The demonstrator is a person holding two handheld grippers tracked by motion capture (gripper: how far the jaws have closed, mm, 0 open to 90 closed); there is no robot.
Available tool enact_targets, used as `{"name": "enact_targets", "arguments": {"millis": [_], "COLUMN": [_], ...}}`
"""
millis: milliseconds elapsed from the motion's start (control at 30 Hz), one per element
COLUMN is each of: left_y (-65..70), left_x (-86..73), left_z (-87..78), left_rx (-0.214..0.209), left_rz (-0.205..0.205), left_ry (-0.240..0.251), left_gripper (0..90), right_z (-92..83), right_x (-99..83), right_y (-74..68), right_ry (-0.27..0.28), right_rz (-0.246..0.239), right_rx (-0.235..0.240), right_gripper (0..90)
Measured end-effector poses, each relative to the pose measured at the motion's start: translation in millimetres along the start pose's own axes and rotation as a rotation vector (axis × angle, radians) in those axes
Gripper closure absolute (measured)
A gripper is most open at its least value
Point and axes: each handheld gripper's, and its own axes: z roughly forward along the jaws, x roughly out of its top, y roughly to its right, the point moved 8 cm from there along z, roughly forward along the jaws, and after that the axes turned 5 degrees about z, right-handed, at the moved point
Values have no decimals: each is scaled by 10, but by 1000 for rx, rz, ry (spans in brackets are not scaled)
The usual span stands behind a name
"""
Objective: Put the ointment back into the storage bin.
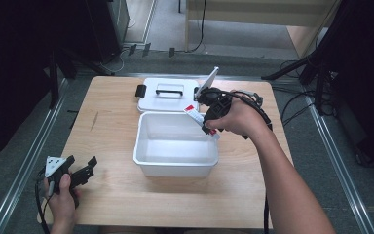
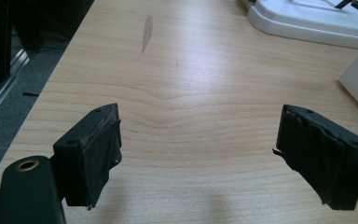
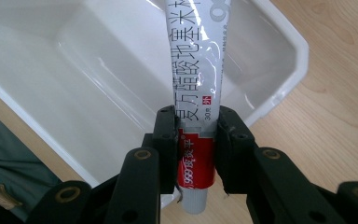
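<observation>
the right gripper (image 3: 196,154) pinches an ointment tube (image 3: 199,88) near its cap end, long axis pointing out over the open white bin (image 1: 175,163) directly below. left gripper (image 2: 198,154) rests spread, well apart.

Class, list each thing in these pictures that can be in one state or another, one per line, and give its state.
white box: open, nothing inside.
lid: off, lying flat on the table behind the box.
tube: clamped, held over the box.
right gripper: shut on the tube.
left gripper: open, nothing between its jaws, over bare wood.
</observation>
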Motion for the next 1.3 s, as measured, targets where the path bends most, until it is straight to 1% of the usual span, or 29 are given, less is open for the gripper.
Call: {"name": "enact_targets", "arguments": {"millis": [33,67,167,200,233,367,400,433,533,633,667,700,767,833,867,933,1000,1300], "left_y": [0,0,0,0,1,1,1,1,1,1,1,1,1,1,0,1,1,0], "left_x": [0,0,0,0,-1,-1,-1,-1,-1,-1,-1,0,-1,-1,-1,-1,-1,1], "left_z": [0,0,1,1,0,0,0,1,1,1,1,1,1,1,1,1,1,3], "left_rx": [1,1,0,0,-1,-1,-1,-1,-1,-1,-1,-1,-1,-1,-1,-1,-1,-2], "left_rz": [0,0,1,1,1,1,1,1,1,1,1,0,1,1,2,2,1,2], "left_ry": [0,0,-1,-1,-1,-2,-2,-1,-1,-1,-1,-1,-2,-2,-2,-2,-2,-1], "left_gripper": [145,145,145,145,145,145,145,145,145,145,145,145,145,145,145,145,145,146], "right_z": [11,11,38,38,52,92,92,115,148,182,182,203,230,246,257,264,285,355], "right_x": [8,8,23,23,26,28,28,24,14,0,0,-20,-25,-38,-35,-38,-40,-57], "right_y": [-12,-12,-53,-53,-83,-123,-123,-143,-169,-179,-179,-188,-190,-196,-198,-206,-226,-223], "right_ry": [6,6,11,11,18,31,31,34,42,46,46,38,39,31,34,33,34,18], "right_rz": [-12,-12,-86,-86,-141,-254,-254,-303,-384,-473,-473,-512,-555,-568,-581,-586,-606,-605], "right_rx": [2,2,1,1,13,26,26,33,46,42,42,44,43,43,44,47,53,56], "right_gripper": [729,729,729,729,728,728,728,728,728,728,728,728,728,728,728,728,727,727]}}
